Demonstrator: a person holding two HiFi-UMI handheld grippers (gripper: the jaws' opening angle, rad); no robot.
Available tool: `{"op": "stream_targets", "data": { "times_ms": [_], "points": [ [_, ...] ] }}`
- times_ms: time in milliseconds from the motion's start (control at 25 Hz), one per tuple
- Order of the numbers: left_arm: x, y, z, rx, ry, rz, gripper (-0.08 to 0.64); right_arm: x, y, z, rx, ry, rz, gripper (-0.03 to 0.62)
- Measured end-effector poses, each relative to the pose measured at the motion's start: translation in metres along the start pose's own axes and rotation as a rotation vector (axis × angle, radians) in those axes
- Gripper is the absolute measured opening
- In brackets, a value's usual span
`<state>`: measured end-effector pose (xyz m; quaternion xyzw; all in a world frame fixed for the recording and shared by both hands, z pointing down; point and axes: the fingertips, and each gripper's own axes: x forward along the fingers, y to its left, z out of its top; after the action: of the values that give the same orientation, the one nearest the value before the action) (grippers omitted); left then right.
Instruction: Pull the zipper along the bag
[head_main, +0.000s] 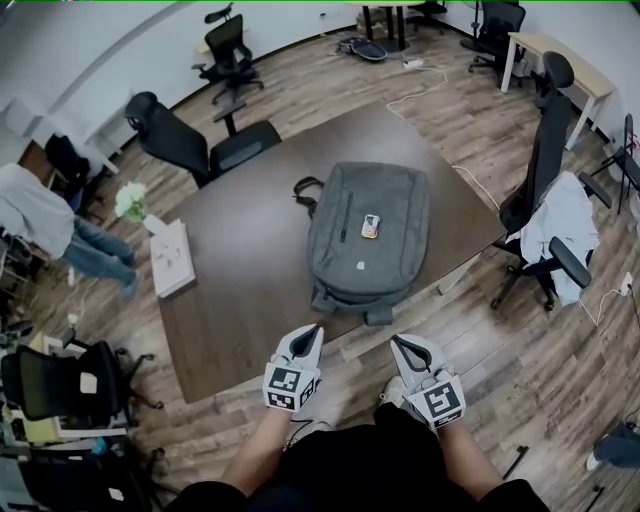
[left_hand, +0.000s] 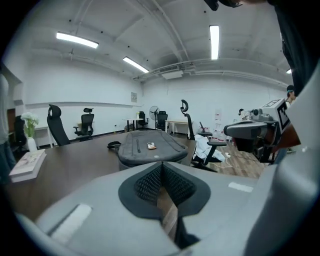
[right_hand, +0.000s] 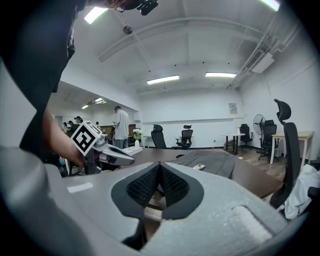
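Observation:
A grey backpack (head_main: 366, 238) lies flat on the dark brown table (head_main: 240, 290), with a small orange-and-white tag (head_main: 370, 226) on its top. The same backpack (left_hand: 148, 148) is ahead in the left gripper view, and the backpack (right_hand: 210, 162) lies ahead to the right in the right gripper view. My left gripper (head_main: 312, 331) is held short of the table's near edge, shut and empty. My right gripper (head_main: 399, 342) hangs beside it over the floor, also shut with nothing in it. Neither touches the bag. The zipper pull is too small to make out.
A white book (head_main: 171, 257) and a vase of flowers (head_main: 135, 205) sit at the table's left end. Black office chairs (head_main: 195, 145) stand behind the table; another chair (head_main: 545, 190) draped with white cloth stands at the right. A person (head_main: 40, 220) stands at the far left.

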<state>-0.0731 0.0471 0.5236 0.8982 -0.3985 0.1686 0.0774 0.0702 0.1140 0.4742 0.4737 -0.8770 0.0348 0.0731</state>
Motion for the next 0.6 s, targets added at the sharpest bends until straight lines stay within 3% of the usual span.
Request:
{"op": "stream_targets", "data": {
  "times_ms": [200, 600],
  "points": [
    [0.013, 0.009, -0.001, -0.049, 0.056, 0.087, 0.020, 0.018, -0.022, -0.005, -0.007, 0.017, 0.078, 0.019],
    [0.057, 0.025, -0.014, -0.077, 0.157, 0.104, 0.023, 0.061, -0.028, -0.006, -0.071, 0.073, 0.164, 0.044]
  ]
}}
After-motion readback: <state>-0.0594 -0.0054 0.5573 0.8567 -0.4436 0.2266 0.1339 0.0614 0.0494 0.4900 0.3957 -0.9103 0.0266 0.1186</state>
